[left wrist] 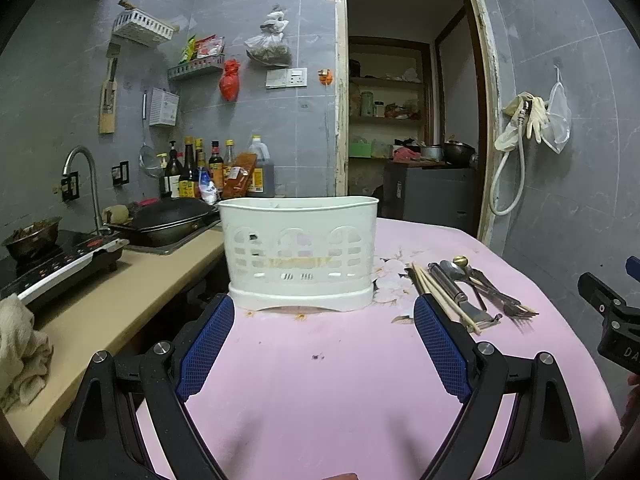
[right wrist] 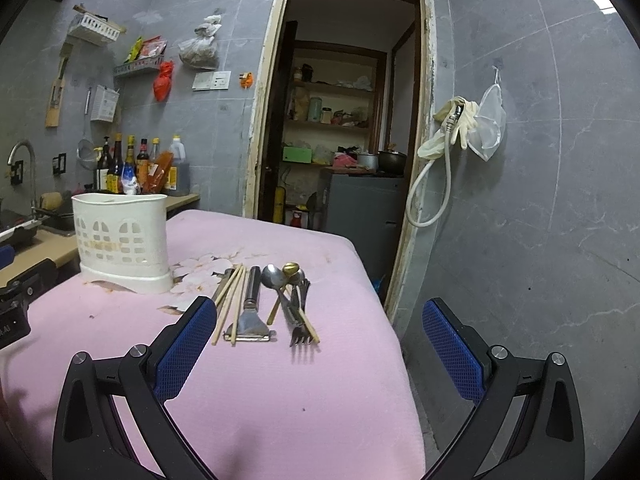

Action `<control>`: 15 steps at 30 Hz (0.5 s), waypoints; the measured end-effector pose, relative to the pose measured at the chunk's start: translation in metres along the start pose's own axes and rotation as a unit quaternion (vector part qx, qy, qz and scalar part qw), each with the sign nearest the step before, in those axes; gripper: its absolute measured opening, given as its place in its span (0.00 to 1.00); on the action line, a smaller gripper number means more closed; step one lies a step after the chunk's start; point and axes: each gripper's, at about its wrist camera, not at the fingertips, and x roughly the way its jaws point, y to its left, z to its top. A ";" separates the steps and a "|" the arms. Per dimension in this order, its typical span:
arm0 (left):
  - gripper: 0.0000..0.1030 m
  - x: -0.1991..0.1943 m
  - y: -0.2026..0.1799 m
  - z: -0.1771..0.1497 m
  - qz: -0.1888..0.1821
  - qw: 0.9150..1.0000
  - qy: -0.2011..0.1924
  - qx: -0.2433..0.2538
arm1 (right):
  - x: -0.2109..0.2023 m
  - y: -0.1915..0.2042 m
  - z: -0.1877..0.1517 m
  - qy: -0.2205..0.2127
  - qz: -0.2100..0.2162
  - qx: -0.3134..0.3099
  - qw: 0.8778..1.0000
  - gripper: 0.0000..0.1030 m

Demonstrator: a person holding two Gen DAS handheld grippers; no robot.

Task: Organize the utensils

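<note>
A white plastic utensil holder [left wrist: 300, 252] stands upright on the pink tablecloth [left wrist: 340, 380], just beyond my left gripper [left wrist: 324, 312], which is open and empty. Right of the holder lies a row of utensils: wooden chopsticks [left wrist: 436, 292], a metal peeler [left wrist: 460, 292], spoons [left wrist: 456, 270] and forks [left wrist: 504, 304]. In the right wrist view the holder [right wrist: 122, 240] is at the left, and the chopsticks [right wrist: 230, 304], peeler [right wrist: 250, 312], spoons [right wrist: 274, 276] and forks [right wrist: 302, 330] lie ahead of my open, empty right gripper [right wrist: 320, 312].
A kitchen counter [left wrist: 120, 292] with an induction cooker [left wrist: 60, 264], a wok [left wrist: 172, 220], a tap and sauce bottles [left wrist: 216, 168] runs along the left. A cloth [left wrist: 20, 352] lies on its near end. A doorway [right wrist: 340, 120] opens behind the table. The table's right edge [right wrist: 396, 340] drops to the floor.
</note>
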 end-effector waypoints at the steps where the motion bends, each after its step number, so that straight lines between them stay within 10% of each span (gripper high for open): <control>1: 0.85 0.001 0.000 0.002 -0.002 1.000 0.000 0.002 | 0.002 -0.002 0.001 0.001 0.000 0.001 1.000 1.00; 15: 0.85 0.030 -0.024 0.039 -0.021 1.000 0.007 0.021 | 0.029 -0.026 0.022 -0.001 -0.008 0.001 1.000 1.00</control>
